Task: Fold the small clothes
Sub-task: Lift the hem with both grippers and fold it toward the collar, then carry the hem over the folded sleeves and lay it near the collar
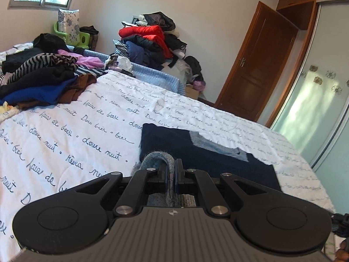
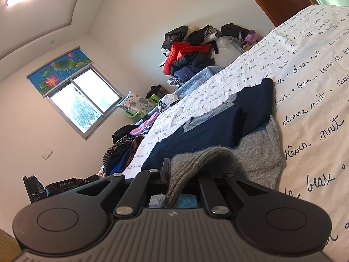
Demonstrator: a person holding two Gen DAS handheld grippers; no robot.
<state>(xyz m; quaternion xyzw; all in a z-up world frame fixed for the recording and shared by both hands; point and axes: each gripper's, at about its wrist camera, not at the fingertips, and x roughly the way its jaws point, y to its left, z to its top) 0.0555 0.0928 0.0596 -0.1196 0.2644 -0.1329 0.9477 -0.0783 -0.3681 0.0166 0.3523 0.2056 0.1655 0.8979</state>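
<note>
Left claw [image 1: 172, 170] shut tight on grey-blue ribbed hem edge, knit pinched between pads. Right claw [image 2: 174, 172] likewise clamped on grey ribbed hem, fabric draped over jaws. Navy sweater [image 1: 196, 150] lies flat on bed [image 1: 87, 120], body stretching straight ahead from both claws, neckline at far end. Judgement: hem fold goes forward along that long axis toward collar; both claws equally near.

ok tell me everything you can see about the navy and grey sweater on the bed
The sweater is a fuzzy knit, navy on the body with grey ribbed trim and a lighter grey-blue patch near the collar. It lies mostly flat on the white bedspread printed with cursive writing, one navy part folded over. Its near grey edge is lifted: the left hand-held gripper is shut on one bunch of it, and the right hand-held gripper pinches another.
</note>
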